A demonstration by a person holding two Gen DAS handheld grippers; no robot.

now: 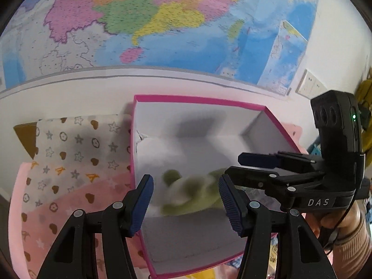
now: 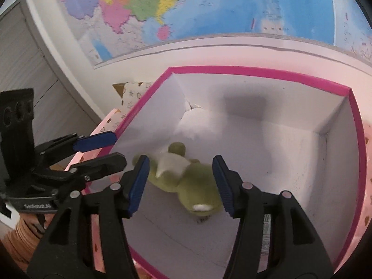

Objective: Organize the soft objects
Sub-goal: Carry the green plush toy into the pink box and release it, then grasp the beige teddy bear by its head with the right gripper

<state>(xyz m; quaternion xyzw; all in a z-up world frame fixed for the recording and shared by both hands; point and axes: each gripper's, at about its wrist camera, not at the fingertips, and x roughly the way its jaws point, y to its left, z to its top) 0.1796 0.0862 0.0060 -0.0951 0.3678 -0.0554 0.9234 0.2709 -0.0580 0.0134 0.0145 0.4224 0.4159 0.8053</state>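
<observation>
A room at home, big colored map on the wall, pink blanket with stars and hearts, pink box with a green soft toy

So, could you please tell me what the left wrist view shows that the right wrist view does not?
Only the left wrist view shows the wall socket and most of the patterned cloth spread beside the box. Only the right wrist view shows the grey door and the toy's white patch. Both show the pink-rimmed box with the green plush toy lying inside, the wall map, and both grippers open, left and right, holding nothing.
</observation>
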